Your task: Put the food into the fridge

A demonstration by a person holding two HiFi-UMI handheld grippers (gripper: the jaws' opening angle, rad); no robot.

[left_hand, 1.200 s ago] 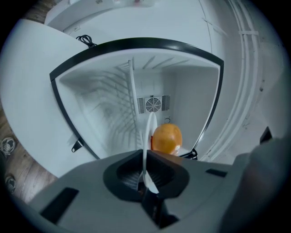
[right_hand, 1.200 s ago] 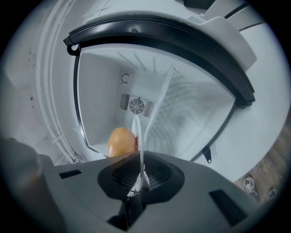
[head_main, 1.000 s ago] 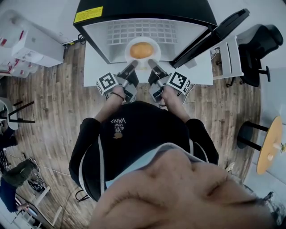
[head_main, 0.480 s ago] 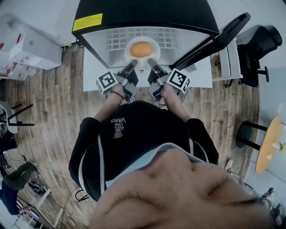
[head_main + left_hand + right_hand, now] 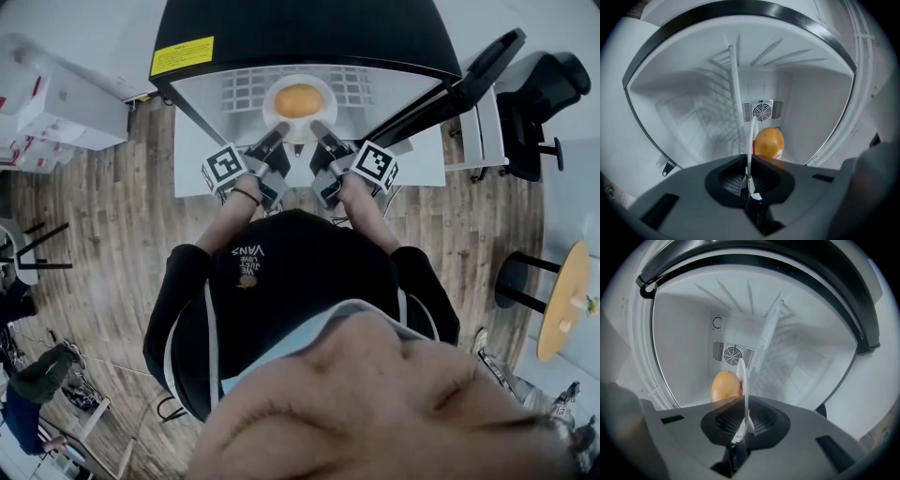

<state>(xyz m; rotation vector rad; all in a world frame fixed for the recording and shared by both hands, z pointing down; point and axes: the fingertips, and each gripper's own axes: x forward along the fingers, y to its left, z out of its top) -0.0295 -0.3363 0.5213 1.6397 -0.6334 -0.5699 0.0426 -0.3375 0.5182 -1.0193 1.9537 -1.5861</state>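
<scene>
A round orange food lies on a white plate held level at the mouth of the open fridge. My left gripper is shut on the plate's near left rim and my right gripper on its near right rim. In the left gripper view the plate rim runs edge-on between the jaws of the left gripper, with the food just beyond. The right gripper view shows the same rim pinched by the right gripper, and the food to its left.
The fridge has a black top and a white inside with a wire shelf and a fan vent on the back wall. Its door stands open to the right. A black chair and a round table are at the right.
Both grippers have carried the plate with the food a little farther forward, deeper into the fridge opening. Their hold on the rim is unchanged.
</scene>
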